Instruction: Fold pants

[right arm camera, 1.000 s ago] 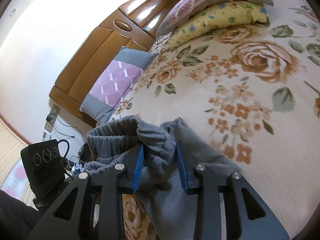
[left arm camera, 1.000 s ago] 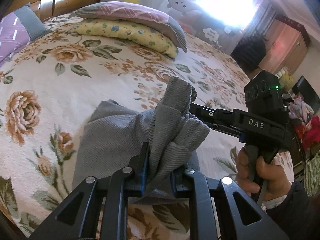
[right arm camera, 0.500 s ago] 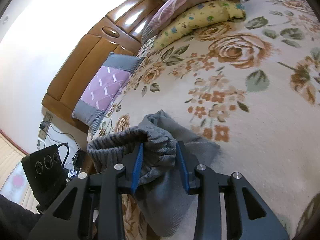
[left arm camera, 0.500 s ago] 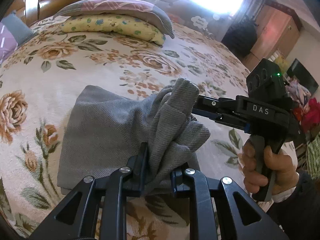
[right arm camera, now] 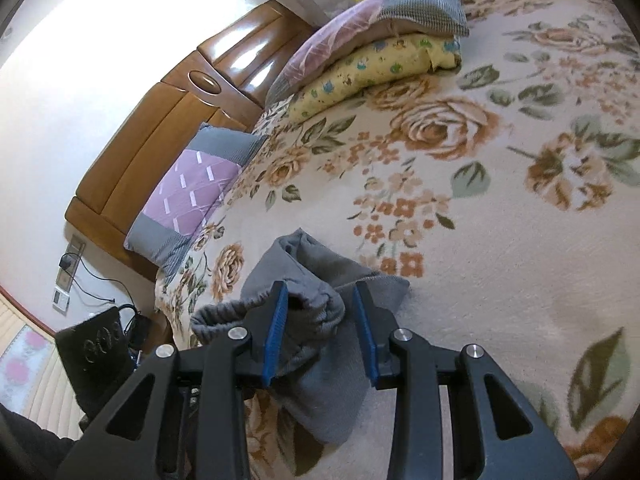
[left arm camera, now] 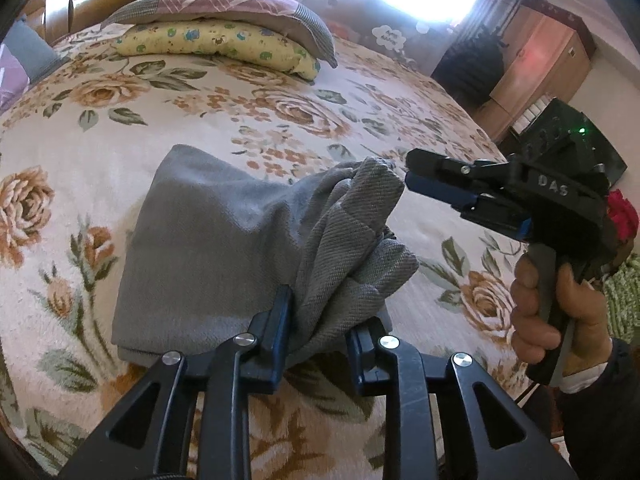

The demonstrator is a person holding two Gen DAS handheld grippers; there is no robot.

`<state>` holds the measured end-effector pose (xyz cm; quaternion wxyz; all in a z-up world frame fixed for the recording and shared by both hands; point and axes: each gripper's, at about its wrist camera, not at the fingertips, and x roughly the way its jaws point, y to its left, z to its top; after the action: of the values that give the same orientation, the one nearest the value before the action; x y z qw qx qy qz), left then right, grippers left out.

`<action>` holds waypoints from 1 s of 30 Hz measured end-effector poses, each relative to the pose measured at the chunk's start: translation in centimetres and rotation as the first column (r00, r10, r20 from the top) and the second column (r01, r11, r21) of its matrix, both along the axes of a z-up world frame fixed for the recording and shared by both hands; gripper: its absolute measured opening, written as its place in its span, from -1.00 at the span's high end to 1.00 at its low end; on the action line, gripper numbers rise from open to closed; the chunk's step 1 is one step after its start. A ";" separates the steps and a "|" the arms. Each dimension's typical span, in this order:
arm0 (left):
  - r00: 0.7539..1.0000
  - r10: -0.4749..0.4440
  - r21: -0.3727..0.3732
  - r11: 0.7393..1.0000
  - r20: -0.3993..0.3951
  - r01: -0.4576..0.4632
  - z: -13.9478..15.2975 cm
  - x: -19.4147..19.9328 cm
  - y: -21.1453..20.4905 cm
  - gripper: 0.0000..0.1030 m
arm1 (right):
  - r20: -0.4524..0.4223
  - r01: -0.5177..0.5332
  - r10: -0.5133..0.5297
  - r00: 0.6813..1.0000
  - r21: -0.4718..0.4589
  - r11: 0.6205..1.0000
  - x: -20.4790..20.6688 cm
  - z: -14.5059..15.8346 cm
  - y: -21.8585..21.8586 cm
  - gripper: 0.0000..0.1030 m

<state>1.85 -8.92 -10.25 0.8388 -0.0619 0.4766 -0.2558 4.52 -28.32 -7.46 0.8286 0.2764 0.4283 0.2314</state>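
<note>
**Grey pants nearly folded at the bed's near edge, both tools letting go**

The pants (left arm camera: 208,240) lay as a compact grey stack on the floral bed (left arm camera: 100,120), close to its near edge and well apart from the pillows (left arm camera: 224,32) at the far end. The stack's long axis ran away from the left tool (left arm camera: 318,328), whose jaws were opening with a raised bunch of the top layer between them, the cloth touching the left pad but slack toward the right one. The right tool (right arm camera: 322,332) stood released, its blue pads apart around the same bunched cuff, and in the left view its tips sat just beside the cloth's right-hand peak. The left hand seemed nearer to the stack, so the coming move probably called for dropping that bunch flat onto the fold.
</note>
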 end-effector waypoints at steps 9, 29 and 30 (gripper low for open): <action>1.000 0.005 0.038 0.999 0.021 -0.005 -0.4 -0.2 -1.0 0.48 | -0.116 0.012 -0.010 0.993 0.018 1.000 -0.1 -1.2 1.9 -0.07; 0.997 -0.070 -0.012 0.997 0.041 0.070 -0.9 -0.5 -2.6 -0.17 | -0.112 -0.035 0.031 0.993 -0.035 0.999 0.7 -1.8 2.1 0.99; 0.997 -0.074 -0.016 0.997 0.037 0.075 -0.9 -0.7 -2.4 -0.17 | -0.125 -0.028 0.023 0.992 -0.041 0.999 0.2 -2.3 1.8 0.99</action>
<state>1.14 -11.37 -11.20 0.8366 -0.0466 0.4612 -0.2920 4.71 -26.48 -9.80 0.8031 0.2669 0.4873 0.2152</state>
